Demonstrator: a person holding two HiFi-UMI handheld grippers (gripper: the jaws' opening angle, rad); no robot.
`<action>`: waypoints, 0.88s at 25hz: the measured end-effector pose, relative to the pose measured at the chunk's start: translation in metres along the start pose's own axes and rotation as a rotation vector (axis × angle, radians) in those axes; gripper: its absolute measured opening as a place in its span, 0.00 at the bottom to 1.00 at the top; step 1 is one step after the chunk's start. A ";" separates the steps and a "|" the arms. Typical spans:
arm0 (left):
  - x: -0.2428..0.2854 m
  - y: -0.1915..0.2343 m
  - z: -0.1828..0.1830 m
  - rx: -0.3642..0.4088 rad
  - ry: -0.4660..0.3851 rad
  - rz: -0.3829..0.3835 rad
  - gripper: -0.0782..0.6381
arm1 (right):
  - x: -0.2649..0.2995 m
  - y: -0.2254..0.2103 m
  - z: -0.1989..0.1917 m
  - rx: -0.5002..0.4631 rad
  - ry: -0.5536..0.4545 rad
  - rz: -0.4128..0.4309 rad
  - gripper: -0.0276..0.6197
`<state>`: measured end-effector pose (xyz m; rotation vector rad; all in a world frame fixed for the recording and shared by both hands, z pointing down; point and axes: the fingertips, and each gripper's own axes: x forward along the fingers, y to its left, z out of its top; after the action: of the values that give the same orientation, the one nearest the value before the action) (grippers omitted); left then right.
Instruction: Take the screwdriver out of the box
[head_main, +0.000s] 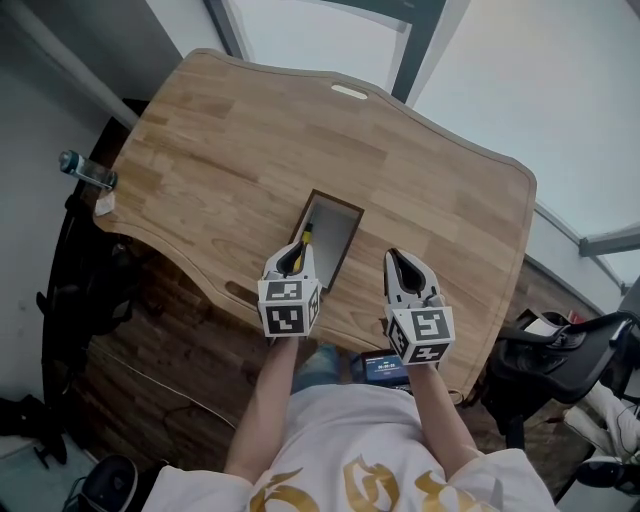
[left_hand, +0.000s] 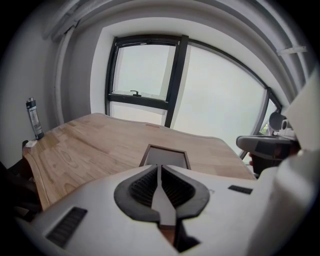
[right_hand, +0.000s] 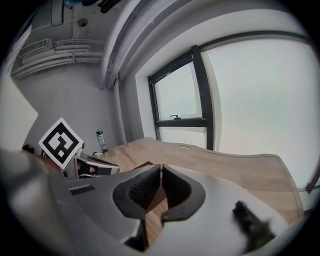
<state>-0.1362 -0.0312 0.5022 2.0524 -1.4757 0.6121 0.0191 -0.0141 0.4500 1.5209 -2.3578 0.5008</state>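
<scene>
Left hand-held gripper (head_main: 299, 247) closed | screwdriver (head_main: 307, 236) just ahead, inside box (head_main: 340, 201)

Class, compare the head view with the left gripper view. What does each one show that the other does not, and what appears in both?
Only the head view shows the screwdriver, lying at the near end of the box. It also shows the right gripper and the person's forearms.

Only the left gripper view shows the window handle and, up close, the fingers of the left gripper shut together with nothing between them.

Both show the wooden table, the open box, the bottle at the table's edge, and the left gripper.
</scene>
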 end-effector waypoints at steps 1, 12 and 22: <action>0.002 0.000 -0.001 -0.001 0.008 0.003 0.13 | 0.001 -0.001 -0.001 0.001 0.003 0.004 0.09; 0.022 -0.001 -0.018 -0.006 0.126 0.051 0.13 | 0.012 -0.010 -0.005 0.020 0.020 0.055 0.09; 0.051 -0.011 -0.027 0.021 0.267 0.066 0.30 | 0.023 -0.030 -0.009 0.050 0.032 0.101 0.09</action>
<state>-0.1124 -0.0467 0.5534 1.8590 -1.3881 0.8933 0.0377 -0.0406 0.4720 1.4081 -2.4237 0.6076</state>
